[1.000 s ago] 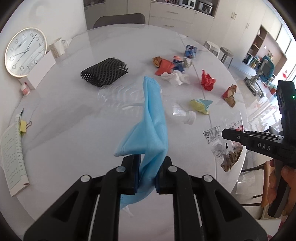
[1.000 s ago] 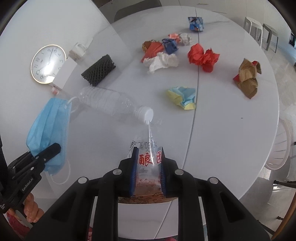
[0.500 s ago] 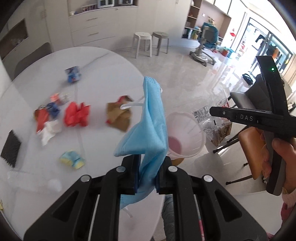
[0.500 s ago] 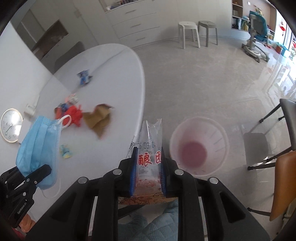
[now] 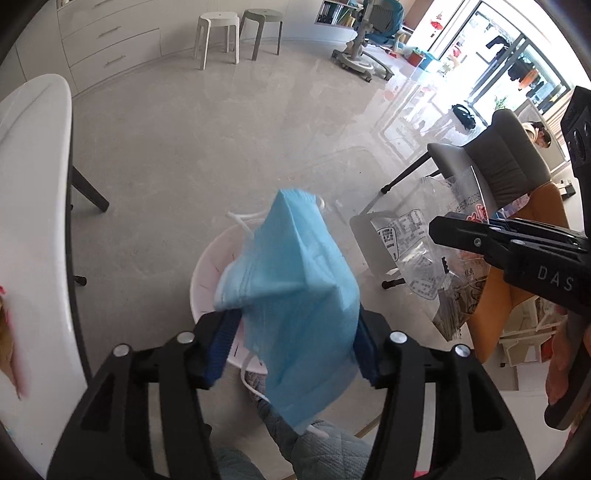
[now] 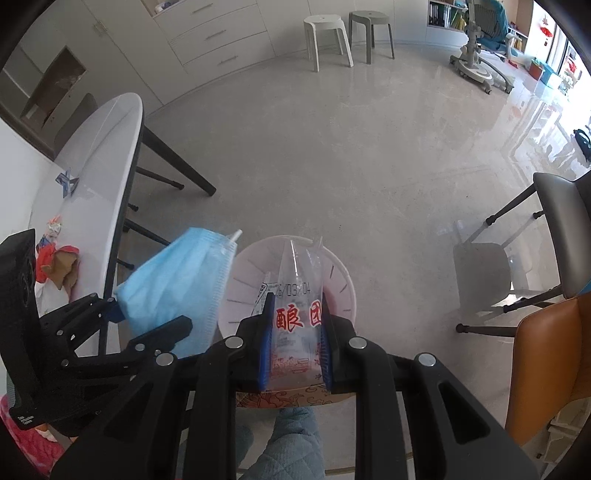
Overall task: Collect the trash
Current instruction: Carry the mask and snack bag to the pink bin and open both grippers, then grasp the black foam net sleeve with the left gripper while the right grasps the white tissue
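Observation:
My left gripper (image 5: 293,345) has opened wide, and the blue face mask (image 5: 295,295) hangs loose between its pads above the pale pink bin (image 5: 207,273) on the floor. The mask (image 6: 173,284) also shows in the right wrist view, left of the bin (image 6: 340,280). My right gripper (image 6: 297,339) is shut on a clear plastic bag with red print (image 6: 299,291) and holds it over the bin. The bag (image 5: 417,258) and the right gripper show at the right in the left wrist view.
The white table (image 6: 92,173) stands at the left with several crumpled papers (image 6: 59,258) on it. A grey chair (image 5: 495,162) and an orange chair (image 6: 546,354) stand at the right. Two stools (image 6: 347,33) stand far back on the floor.
Both grippers swung from the table to above the bin. The left jaws have opened, freeing the mask. The right gripper still clamps the bag.

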`<state>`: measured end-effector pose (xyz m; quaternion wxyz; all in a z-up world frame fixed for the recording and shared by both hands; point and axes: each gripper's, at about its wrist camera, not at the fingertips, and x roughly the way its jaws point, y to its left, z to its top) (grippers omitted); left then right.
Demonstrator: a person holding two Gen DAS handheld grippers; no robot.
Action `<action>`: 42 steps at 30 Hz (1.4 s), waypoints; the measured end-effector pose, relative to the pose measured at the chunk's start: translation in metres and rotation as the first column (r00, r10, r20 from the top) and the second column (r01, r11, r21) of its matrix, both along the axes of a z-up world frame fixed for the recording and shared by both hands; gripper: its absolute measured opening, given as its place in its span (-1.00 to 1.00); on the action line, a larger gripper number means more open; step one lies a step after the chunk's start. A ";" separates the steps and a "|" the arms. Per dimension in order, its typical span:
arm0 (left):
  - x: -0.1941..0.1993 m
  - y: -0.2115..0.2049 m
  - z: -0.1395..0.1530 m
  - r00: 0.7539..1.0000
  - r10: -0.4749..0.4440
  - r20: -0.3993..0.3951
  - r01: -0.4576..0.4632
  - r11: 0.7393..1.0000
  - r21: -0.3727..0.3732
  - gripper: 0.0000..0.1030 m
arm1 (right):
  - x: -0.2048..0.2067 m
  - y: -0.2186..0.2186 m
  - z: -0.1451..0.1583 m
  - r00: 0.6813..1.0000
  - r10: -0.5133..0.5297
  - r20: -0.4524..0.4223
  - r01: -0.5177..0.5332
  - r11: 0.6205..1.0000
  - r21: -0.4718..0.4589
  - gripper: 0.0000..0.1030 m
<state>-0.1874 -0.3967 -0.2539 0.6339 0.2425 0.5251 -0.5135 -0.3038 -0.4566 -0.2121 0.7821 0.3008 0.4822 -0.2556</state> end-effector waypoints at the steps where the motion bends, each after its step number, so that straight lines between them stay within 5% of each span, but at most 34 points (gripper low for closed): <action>1: 0.001 -0.004 -0.004 1.000 -0.004 0.000 0.004 1.000 0.012 0.15 | 0.001 -0.004 -0.005 1.000 0.005 0.000 -0.005 1.000 0.012 -0.59; 8: 0.018 0.008 0.019 0.997 0.069 0.023 -0.070 0.996 0.046 0.41 | 0.012 -0.016 -0.024 0.998 0.061 0.032 -0.063 0.996 0.059 -0.58; 15: 0.052 0.069 0.081 0.968 0.233 0.092 -0.238 0.970 0.052 0.64 | 0.046 -0.008 -0.062 0.986 0.162 0.034 -0.164 0.983 0.081 -0.47; 18: 0.066 0.102 0.108 0.938 0.318 0.135 -0.326 0.944 0.040 0.78 | 0.062 -0.002 -0.088 0.978 0.209 0.000 -0.208 0.974 0.091 0.17; 19: 0.071 0.116 0.118 0.923 0.354 0.149 -0.363 0.931 0.033 0.79 | 0.069 0.000 -0.095 0.975 0.220 -0.029 -0.217 0.973 0.083 0.38; 25: 0.097 0.194 0.148 0.812 0.553 0.188 -0.564 0.826 0.006 0.82 | 0.087 0.015 -0.083 0.968 0.248 -0.030 -0.246 0.967 0.063 0.65; 32: 0.132 0.294 0.166 0.658 0.724 0.207 -0.734 0.678 -0.034 0.84 | 0.113 0.060 0.010 0.943 0.327 0.060 -0.322 0.943 -0.084 0.81; 37: 0.160 0.371 0.169 0.559 0.803 0.207 -0.814 0.579 -0.052 0.85 | 0.145 0.136 0.088 0.886 0.435 0.163 -0.397 0.891 -0.219 0.95; 42: 0.194 0.444 0.160 0.448 0.879 0.163 -0.887 0.459 -0.042 0.85 | 0.179 0.215 0.123 0.839 0.494 0.229 -0.446 0.864 -0.232 0.95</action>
